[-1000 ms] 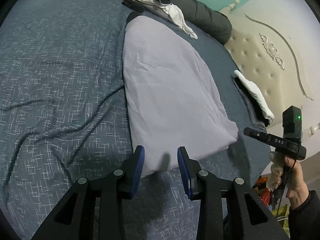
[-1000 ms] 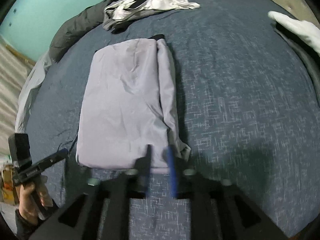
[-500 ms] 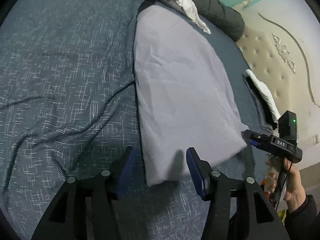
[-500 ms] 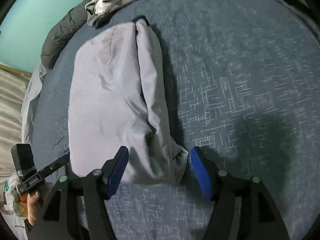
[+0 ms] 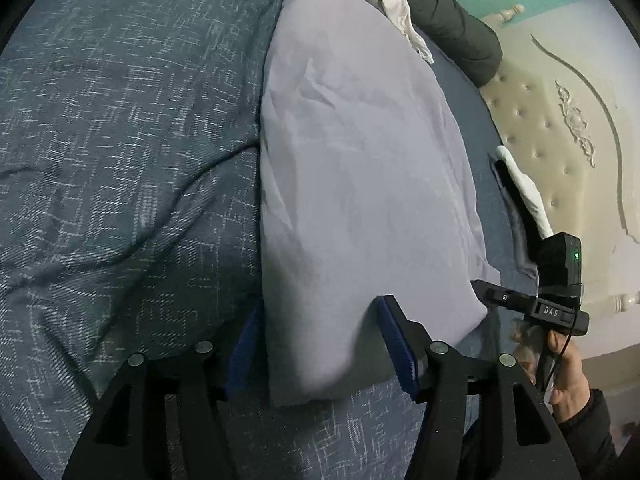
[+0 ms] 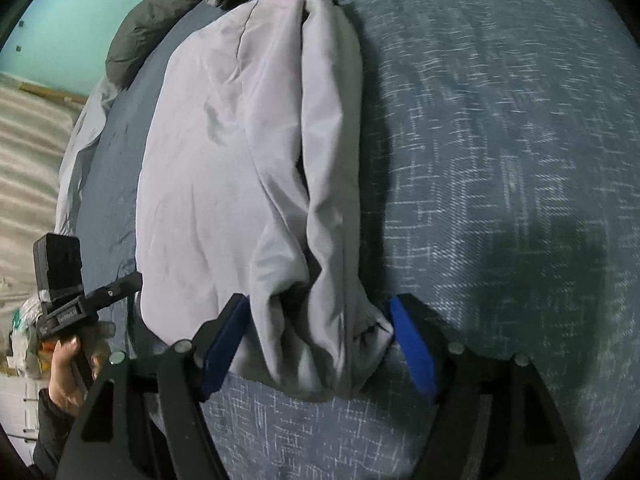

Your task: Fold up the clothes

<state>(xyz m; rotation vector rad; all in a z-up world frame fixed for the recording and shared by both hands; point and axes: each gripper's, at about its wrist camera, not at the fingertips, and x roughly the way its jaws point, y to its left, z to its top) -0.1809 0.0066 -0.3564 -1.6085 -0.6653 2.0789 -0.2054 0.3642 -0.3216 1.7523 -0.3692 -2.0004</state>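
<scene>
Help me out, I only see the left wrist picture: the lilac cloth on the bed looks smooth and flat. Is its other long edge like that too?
Observer: No. In the right wrist view the lilac cloth has a thick rolled fold along that edge, bunched at the near corner.
Visitor: Where is the other gripper's mouth? I see only its handle.
Observer: The right gripper straddles that bunched corner. Its jaws are opening, with the cloth between the blue pads but not clamped.
Visitor: Anything past the cloth that I miss?
Observer: A pale grey sheet hangs off the far side of the bed.
</scene>
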